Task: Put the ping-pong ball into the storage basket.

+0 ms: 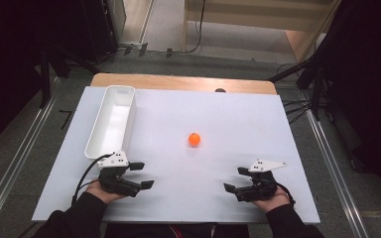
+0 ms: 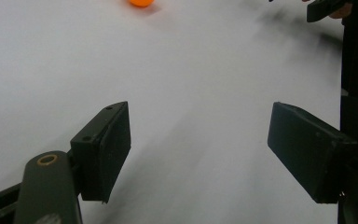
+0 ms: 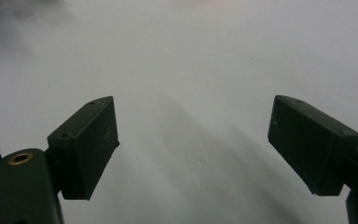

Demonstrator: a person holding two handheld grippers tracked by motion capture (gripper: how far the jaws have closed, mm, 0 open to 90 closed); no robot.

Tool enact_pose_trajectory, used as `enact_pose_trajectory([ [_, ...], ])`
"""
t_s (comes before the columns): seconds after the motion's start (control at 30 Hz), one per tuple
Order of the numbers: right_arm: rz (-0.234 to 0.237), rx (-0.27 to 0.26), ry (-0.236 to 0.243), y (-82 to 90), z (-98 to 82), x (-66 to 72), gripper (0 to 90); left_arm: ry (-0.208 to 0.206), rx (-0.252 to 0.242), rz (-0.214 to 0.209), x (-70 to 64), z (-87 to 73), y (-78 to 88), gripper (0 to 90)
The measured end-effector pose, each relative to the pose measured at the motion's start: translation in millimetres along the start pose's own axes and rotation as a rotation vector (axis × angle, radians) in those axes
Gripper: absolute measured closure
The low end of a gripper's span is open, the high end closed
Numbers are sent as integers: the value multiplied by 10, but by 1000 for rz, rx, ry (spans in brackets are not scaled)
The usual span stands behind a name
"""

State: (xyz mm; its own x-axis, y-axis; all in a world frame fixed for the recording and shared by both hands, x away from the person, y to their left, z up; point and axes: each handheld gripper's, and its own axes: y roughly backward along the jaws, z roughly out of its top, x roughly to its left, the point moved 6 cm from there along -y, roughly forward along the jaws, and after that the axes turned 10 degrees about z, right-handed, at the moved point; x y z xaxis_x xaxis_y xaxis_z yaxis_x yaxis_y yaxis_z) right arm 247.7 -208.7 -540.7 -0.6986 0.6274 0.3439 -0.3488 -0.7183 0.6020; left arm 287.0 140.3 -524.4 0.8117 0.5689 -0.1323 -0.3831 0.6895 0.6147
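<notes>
On the left side of the table (image 1: 258, 208) a long white tray (image 1: 110, 121) sits with nothing in it, its short end pointing at the person. Just near its close end is the left gripper (image 1: 141, 175), low over the table, with its jaws wide apart and nothing between them. In the left gripper view the two black pads (image 2: 107, 149) have bare white table between them, and the ball peeks in at the far top edge. In the middle of the table, well away from both hands, sits a small orange ball (image 1: 194, 139), all by itself. On the right, close to the person, is the right gripper (image 1: 236, 179), also with jaws spread wide and holding nothing. The job looks like picking up the ball and putting it in the tray. A ball is round and light, so it can roll off at a tiny bump. If a jaw touches it on one side first, it could scoot away, maybe right off the table. If the jaws close too hard or off the middle, it could pop out. It could also bounce back out of the tray if dropped from high up.
</notes>
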Motion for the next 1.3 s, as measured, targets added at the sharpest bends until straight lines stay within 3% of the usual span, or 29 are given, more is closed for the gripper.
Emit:
enact_pose_trajectory([
  [0.03,-1,0,-3,0,2,1,148,-20,-2,7,-15,5,4,216],
  [0.33,-10,-1,-1,-3,-1,-15,148,1,-13,25,-31,75,-32,216],
  [0.67,-12,-5,-2,-2,2,-27,148,-36,-16,35,-98,158,-96,211],
  [0.97,-6,4,-10,-5,-8,-17,148,-18,-36,67,-74,208,-96,211],
  [1.07,-10,4,-12,-1,-10,-20,148,-19,-20,76,-67,211,-105,211],
  [1.13,-11,6,-16,2,-14,-20,148,1,-27,69,-83,236,-115,211],
  [1.3,-13,4,-13,6,-15,-29,148,-4,-27,67,-101,271,-132,211],
])
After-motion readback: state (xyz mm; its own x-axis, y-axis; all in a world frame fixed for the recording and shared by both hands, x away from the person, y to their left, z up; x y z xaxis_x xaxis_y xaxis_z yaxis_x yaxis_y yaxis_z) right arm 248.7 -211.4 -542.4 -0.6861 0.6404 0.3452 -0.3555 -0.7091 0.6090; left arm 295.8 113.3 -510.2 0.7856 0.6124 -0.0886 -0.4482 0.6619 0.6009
